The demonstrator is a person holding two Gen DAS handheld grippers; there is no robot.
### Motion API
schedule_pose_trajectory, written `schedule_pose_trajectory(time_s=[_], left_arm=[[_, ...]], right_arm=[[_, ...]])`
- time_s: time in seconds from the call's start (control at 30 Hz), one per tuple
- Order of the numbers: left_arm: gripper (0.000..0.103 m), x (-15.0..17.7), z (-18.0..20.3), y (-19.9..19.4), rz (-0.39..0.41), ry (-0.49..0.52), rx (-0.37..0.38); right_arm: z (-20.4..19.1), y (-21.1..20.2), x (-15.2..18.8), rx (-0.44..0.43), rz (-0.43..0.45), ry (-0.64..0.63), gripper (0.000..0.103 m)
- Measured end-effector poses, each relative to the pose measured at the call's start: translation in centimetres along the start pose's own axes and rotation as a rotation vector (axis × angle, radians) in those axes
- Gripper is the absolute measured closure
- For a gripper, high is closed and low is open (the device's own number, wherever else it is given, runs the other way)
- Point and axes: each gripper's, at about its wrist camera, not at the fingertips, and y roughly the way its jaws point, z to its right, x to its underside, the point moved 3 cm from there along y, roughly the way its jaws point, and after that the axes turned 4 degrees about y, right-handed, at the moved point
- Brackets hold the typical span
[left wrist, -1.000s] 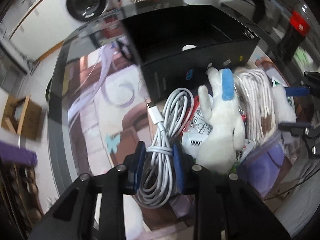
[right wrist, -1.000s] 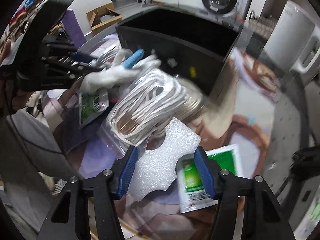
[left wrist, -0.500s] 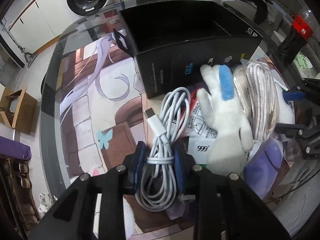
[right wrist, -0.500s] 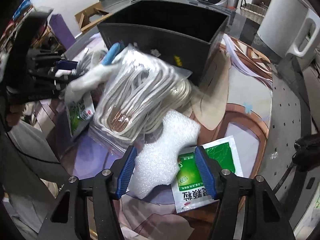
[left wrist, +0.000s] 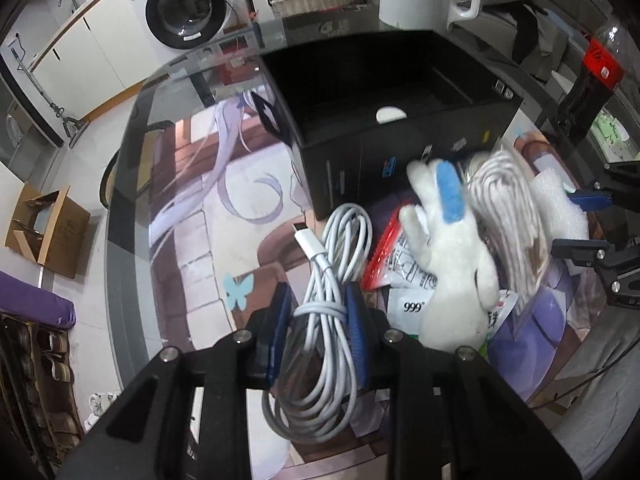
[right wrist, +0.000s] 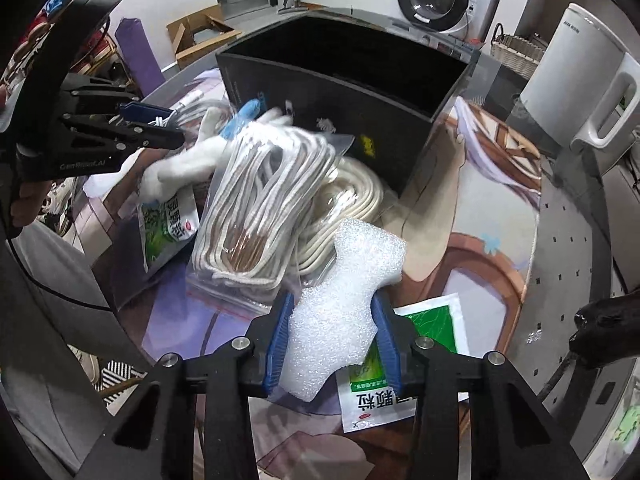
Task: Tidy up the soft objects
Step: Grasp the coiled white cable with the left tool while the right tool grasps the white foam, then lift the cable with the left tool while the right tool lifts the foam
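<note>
the left tool [left wrist: 320, 320] pinches a coiled white cable [left wrist: 328, 304], its long axis running up the frame toward the black box [left wrist: 384, 92] at upper centre. the right tool [right wrist: 332, 340] grips a bumpy white foam piece [right wrist: 344, 296], lower centre. bare table [left wrist: 192, 240] lies left.

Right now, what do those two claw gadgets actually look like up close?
Both are matte black angular frames with silver bolt heads. Each claw, left and right, carries two fingers lined with blue pads. The left one's side bears small pale lettering, too blurred to read for certain. No sleeves show.
</note>
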Motion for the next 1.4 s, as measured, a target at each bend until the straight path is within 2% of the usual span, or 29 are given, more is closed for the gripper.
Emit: schedule_pose_trajectory(time_s=[0.23, 0.43, 0.6, 0.77, 0.9, 1.03, 1.13, 1.4], left_arm=[[0.077, -0.2, 0.4, -2.1, 0.067, -0.002, -0.011], [0.078, -1.0, 0.5, -5.6, 0.205, -0.011, 0.000], [0.078, -1.7, 0.6, -9.3, 0.367, -0.020, -0.013], [0.077, -1.9, 0.5, -13.8, 0.580, -0.040, -0.048], [0.077, -1.5, 0.2, -16.1, 0.685, -0.077, -0.049], [0.077, -1.0, 0.2, -18.0, 0.784, -0.098, -0.107], [0.077, -0.6, 0.2, -19.1, 0.818, -0.111, -0.152], [0.077, 1.0, -0.6, -21.8, 0.932, -0.174, -0.234]], right_arm=[[0.0, -1.9, -0.9, -0.003, 0.087, 0.009, 0.063], [0.3, -4.8, -2.3, -0.011, 0.236, 0.029, 0.063], [0.6, -7.4, -2.9, -0.008, 0.369, 0.053, 0.063], [0.3, -10.8, -3.2, 0.007, 0.533, 0.066, 0.063], [-0.2, -13.4, -3.1, 0.024, 0.664, 0.065, 0.063], [-1.2, -15.6, -2.6, 0.040, 0.783, 0.037, 0.063], [-1.9, -17.1, -2.1, 0.064, 0.871, 0.032, 0.063], [-2.3, -19.2, -1.1, 0.071, 0.995, 0.059, 0.063]])
